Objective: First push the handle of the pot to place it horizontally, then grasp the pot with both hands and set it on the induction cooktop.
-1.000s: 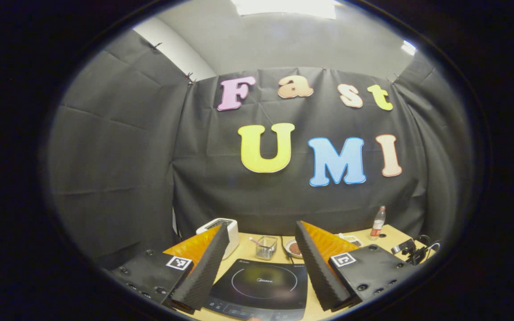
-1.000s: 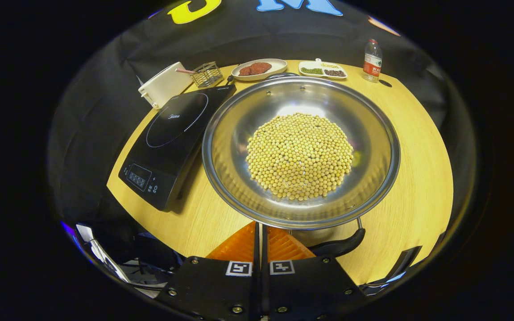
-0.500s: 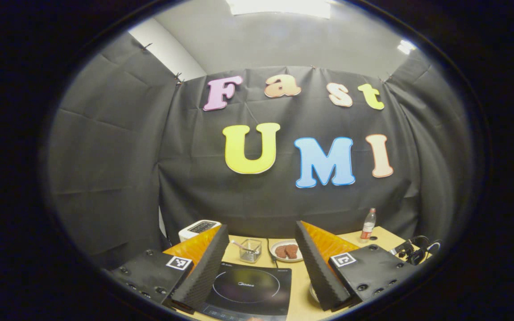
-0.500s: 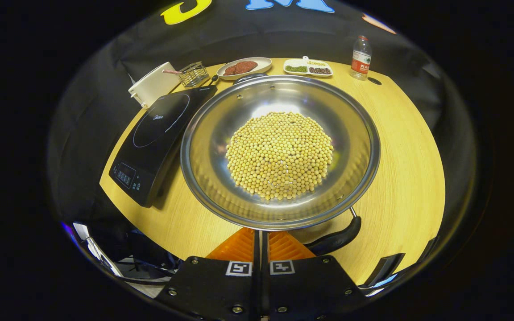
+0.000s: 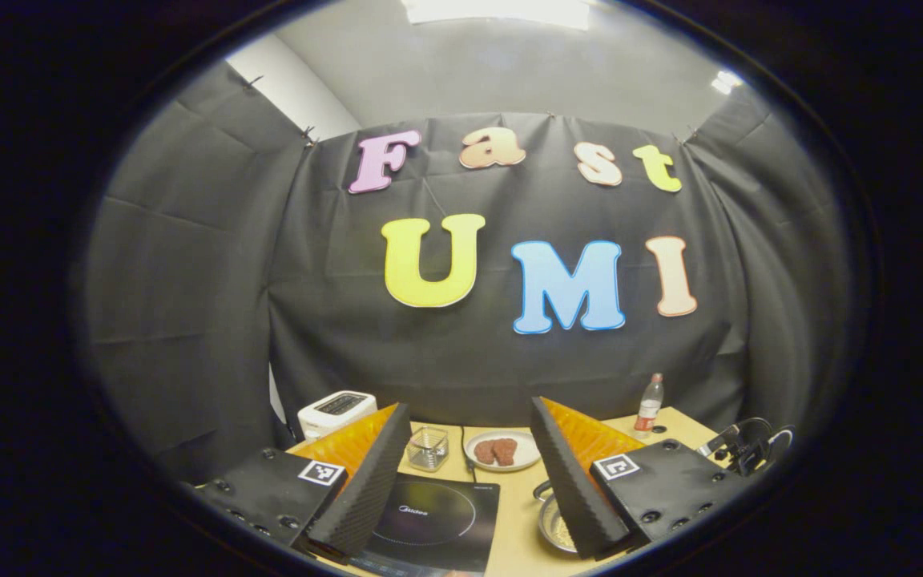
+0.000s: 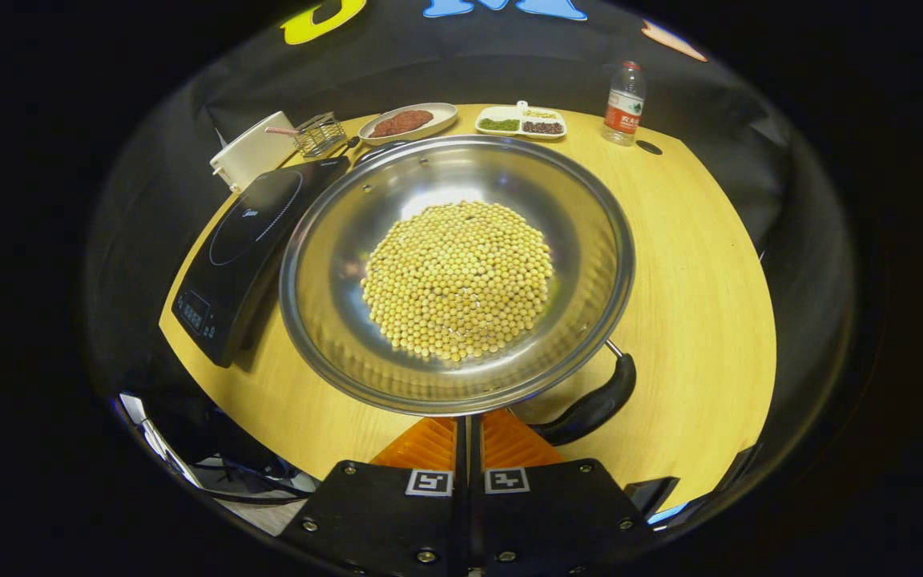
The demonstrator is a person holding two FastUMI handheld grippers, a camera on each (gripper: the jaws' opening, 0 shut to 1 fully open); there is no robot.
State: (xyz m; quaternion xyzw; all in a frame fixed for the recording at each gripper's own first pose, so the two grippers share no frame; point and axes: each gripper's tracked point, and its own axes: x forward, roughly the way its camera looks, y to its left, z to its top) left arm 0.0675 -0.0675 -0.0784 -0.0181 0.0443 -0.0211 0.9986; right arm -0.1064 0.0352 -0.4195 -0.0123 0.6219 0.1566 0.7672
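Now, per view:
Pot (image 6: 457,272): steel, wide & shallow, sits on the wood table (image 6: 694,264) in right gripper view, just right of the induction cooktop (image 6: 241,256); rim overlaps the cooktop's right edge in the pic, can't tell if touching. Not on the cooktop.
Contents: heap of yellow soybeans (image 6: 458,279) in the pot's middle.
Handle (image 6: 590,407): dark, at near-right of the rim, angled toward the cam's lower right; a 2nd dark handle (image 6: 377,148) peeks at the far rim.
Right gripper (image 6: 468,425): fingers pressed together, nothing between them, tips at the pot's near rim, just left of the handle; contact w/ rim or handle can't be told.
Left gripper (image 5: 469,473): fingers spread wide, nothing between, held above the table & aimed at the booth wall.
Left gripper view, low: cooktop (image 5: 429,521) between the fingers, a bit of pot (image 5: 554,525) beside the right-hand finger.
Back of table (right gripper view): white toaster (image 6: 251,151), wire basket (image 6: 319,135), plate w/ reddish-brown food (image 6: 407,122), divided dish (image 6: 521,123) w/ green & dark bits, clear bottle (image 6: 623,104) w/ red label.
Far right, left gripper view: black cables/clamp (image 5: 746,449) at table edge.
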